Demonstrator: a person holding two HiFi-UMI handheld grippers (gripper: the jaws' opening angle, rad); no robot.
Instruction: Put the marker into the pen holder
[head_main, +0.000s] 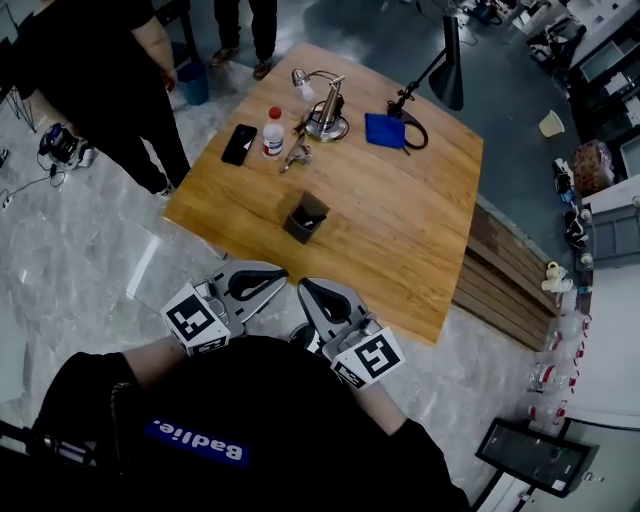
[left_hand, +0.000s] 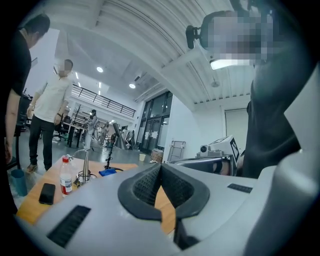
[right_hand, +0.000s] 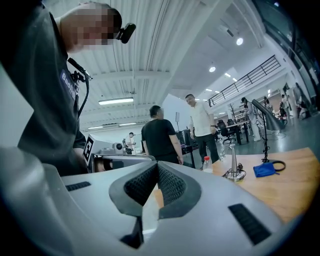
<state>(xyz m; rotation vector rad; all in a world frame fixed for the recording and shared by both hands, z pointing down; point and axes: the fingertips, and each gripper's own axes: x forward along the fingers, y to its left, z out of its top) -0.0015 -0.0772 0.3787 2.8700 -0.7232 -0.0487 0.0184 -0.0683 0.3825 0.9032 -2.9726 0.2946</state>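
Off the table's near edge, you hold both grippers close against your body, side by side and just apart. Your left gripper has its 2 jaws pressed together at the tips, pinching nothing. Your right gripper is the same, with its tips touching and gripping nothing.

The pen holder, dark and square, stands upright on the wooden table near its middle, well apart from both grippers. Beyond it lie a black phone, a white bottle with a red cap, a metal stand, a blue cloth and a black desk lamp. A small silvery object lies between the bottle and the pen holder. You cannot tell whether it is the marker, and no view shows the marker clearly.
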